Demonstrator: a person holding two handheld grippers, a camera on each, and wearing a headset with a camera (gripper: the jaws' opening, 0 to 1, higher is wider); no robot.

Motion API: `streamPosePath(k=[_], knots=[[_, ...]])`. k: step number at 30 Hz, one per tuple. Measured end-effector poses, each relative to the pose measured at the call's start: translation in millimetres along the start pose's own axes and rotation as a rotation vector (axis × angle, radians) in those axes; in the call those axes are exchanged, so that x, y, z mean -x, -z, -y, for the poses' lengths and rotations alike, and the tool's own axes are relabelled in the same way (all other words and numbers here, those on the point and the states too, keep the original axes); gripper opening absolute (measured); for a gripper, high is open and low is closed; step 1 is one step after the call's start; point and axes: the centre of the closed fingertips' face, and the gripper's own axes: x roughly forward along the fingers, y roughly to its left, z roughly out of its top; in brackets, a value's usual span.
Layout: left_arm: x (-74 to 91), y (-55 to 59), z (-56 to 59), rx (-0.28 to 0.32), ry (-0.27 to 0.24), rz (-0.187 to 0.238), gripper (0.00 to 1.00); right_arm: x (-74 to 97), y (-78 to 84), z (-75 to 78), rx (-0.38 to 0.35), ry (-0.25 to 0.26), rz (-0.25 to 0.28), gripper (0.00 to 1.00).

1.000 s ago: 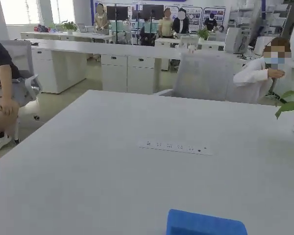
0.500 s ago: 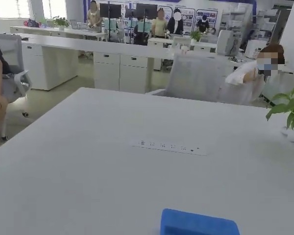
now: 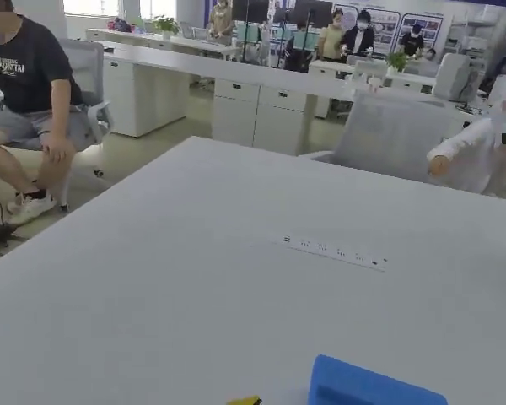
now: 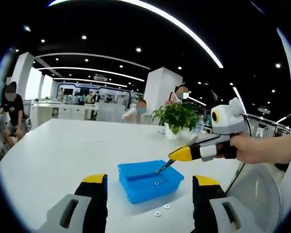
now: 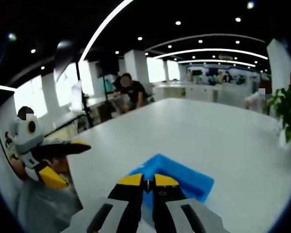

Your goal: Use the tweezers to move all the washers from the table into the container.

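head view: blue container lower right on table | left gripper view: left gripper spread, empty; right gripper pinches tweezers, long axis slanting from centre-right, tips pointing down-left into container; two washers bottom centre on table | right gripper view: jaws pressed on tweezers | risk: a loose pinch could let tweezers twist, washer drops outside

Three washers (at least), one container, one tweezers

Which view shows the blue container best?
Left gripper view: the whole blue container, open top included. Head view cuts it off at the bottom edge; right gripper view has its jaws covering the near side.
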Motion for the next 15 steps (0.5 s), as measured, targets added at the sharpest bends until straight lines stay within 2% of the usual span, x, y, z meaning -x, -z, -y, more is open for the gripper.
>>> streamPosePath(k=[4,15], knots=[[1.4,-2.7,-3.0,-0.011,-0.018,0.013,0.72,-8.3,-5.0,1.4,-0.017,-0.017,-0.005,0.03],[4.2,-6.0,-8.1,-0.006,-0.036,0.03,0.71,-13.9,-14.5,13.2,-0.047,0.008,-0.014,0.03]])
